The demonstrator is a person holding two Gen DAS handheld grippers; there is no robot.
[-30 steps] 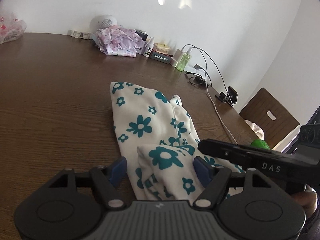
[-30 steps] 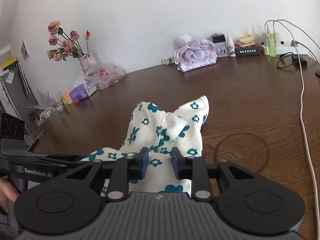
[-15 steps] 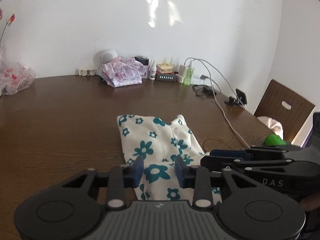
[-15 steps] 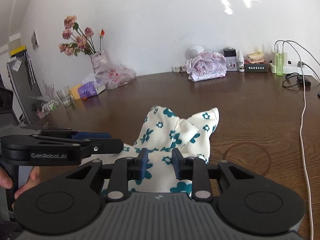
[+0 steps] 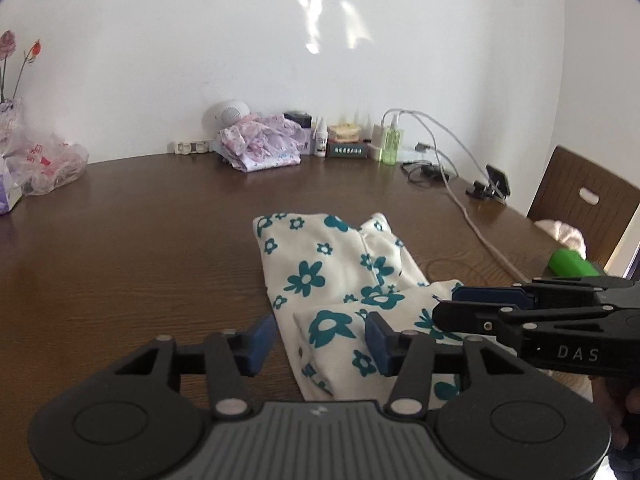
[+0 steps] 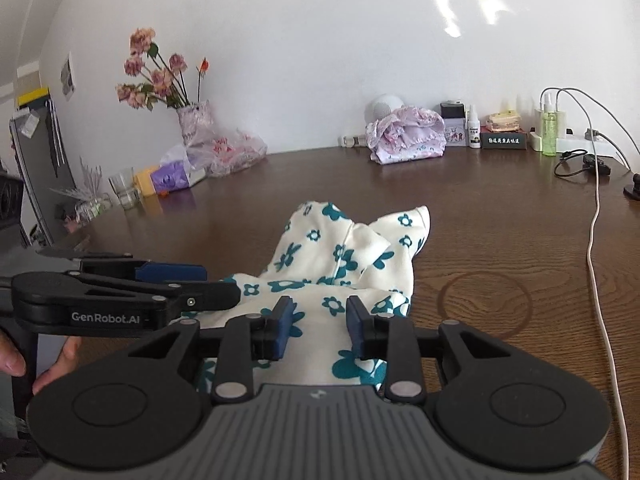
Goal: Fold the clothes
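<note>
A white garment with teal flowers (image 5: 320, 272) (image 6: 344, 256) lies partly folded on the brown table (image 5: 140, 264), its near end doubled over. My left gripper (image 5: 320, 340) hovers over that near fold. Its jaws are opening, the cloth's corner lies between them, and the blue pads (image 5: 262, 338) stand clear of it. My right gripper (image 6: 319, 328) is just beside it over the same fold, its jaws also opening and its pads (image 6: 356, 326) apart from the fabric. Each gripper shows in the other's view: the right gripper (image 5: 460, 308) and the left gripper (image 6: 212, 284).
A folded lilac garment (image 6: 408, 136), small bottles and boxes line the back wall. A white cable (image 6: 596, 220) runs down the table's right side. A flower vase (image 6: 192, 120), plastic bag and glass stand at the left. A chair (image 5: 580, 204) is at the right corner.
The left jaws closed over the cloth's near fold and have spread again. The right jaws, narrow on the cloth before, have widened. Both grippers have drawn back and the views have tilted up.
</note>
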